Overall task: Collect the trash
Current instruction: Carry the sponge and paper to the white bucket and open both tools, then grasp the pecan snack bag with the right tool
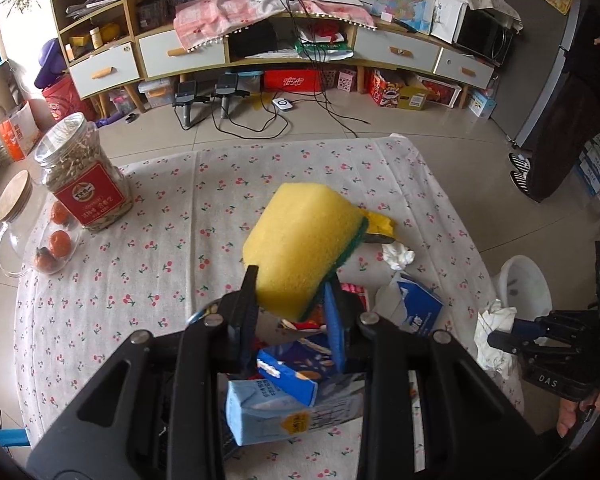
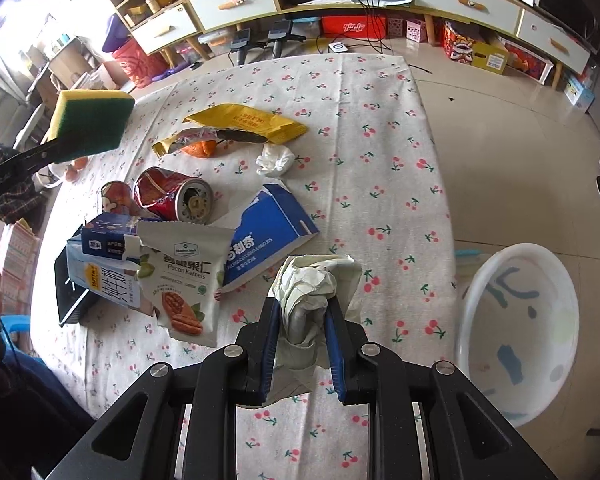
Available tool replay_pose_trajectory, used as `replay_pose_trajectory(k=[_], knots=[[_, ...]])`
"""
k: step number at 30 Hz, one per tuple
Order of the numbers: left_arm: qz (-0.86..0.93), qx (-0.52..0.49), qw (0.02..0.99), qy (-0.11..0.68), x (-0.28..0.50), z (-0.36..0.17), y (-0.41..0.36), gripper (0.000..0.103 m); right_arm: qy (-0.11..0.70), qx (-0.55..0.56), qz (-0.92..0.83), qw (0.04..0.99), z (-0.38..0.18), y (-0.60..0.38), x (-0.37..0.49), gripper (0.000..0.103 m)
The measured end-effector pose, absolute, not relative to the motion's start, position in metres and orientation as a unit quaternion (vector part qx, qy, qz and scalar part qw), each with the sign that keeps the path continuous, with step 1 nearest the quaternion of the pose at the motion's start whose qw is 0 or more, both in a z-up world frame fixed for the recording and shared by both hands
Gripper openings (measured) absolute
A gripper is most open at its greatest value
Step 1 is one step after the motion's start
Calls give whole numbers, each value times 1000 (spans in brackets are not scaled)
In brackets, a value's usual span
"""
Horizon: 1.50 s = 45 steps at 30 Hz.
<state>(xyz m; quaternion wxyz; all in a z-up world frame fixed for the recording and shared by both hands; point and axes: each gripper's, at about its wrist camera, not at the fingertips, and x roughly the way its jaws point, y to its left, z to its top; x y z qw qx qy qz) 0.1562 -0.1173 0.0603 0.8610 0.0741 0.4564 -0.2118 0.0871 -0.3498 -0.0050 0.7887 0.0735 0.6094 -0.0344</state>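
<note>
Item one: my left gripper (image 1: 290, 288), jaws closed on a yellow sponge (image 1: 304, 248) with a green scouring face, held raised above the worktop (image 1: 180, 208); in the right wrist view the same sponge (image 2: 90, 124) shows its green side, up at the left. Item two: my right gripper (image 2: 302, 320), jaws narrowed onto a crumpled pale paper wad (image 2: 312, 284), which bulges out above the blue pads and hangs near the worktop's right edge. Item three, just beyond the right jaws: a torn blue biscuit box (image 2: 268, 236) lying open, and to its left a white Pecan Kernels pouch (image 2: 184, 276) leaning over a pale blue milk carton (image 2: 100, 280) and a smaller dark blue carton (image 2: 108, 236). Item four, behind those: a crushed red can (image 2: 172, 194) on its side, open end toward the camera, with a second red can (image 2: 116, 196) just beside it. Item five, further back: a yellow foil wrapper (image 2: 248, 120), torn open, an orange peel or fruit (image 2: 200, 148) at its near edge, and a small white tissue ball (image 2: 274, 160) to the right. Item six, off the worktop's right side on the floor: a white plastic basin (image 2: 516, 320), its inside showing a few coloured scraps. Item seven, left wrist view, far left of the cherry-print cloth: a glass jar with a red label (image 1: 84, 176), and a lidded glass jug (image 1: 24, 232) holding small oranges.
</note>
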Motion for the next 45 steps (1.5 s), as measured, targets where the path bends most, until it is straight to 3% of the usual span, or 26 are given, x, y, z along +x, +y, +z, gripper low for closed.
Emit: replay_pose_trajectory(k=[9,18,20,23,27,45], knots=[[-333,49,813,476,101,58,-217,32,589,89,-103,797,19,-415,59,24],[-402,38,751,522,54,0,-331,33,591,180,-214,757,7,-534,14,29],[-414,39,741,528,48,-14,-349,35,589,201,-227,749,5,-549,8,36],[-422,45,721,548,43,-31,-365,50,585,214,-245,743,4,-562,3,51],[-419,53,726,543,42,-25,-355,61,575,218,-256,745,10,-567,1,55],[-267,81,808,519,92,31,-169,66,567,170,-118,797,9,-453,49,57]])
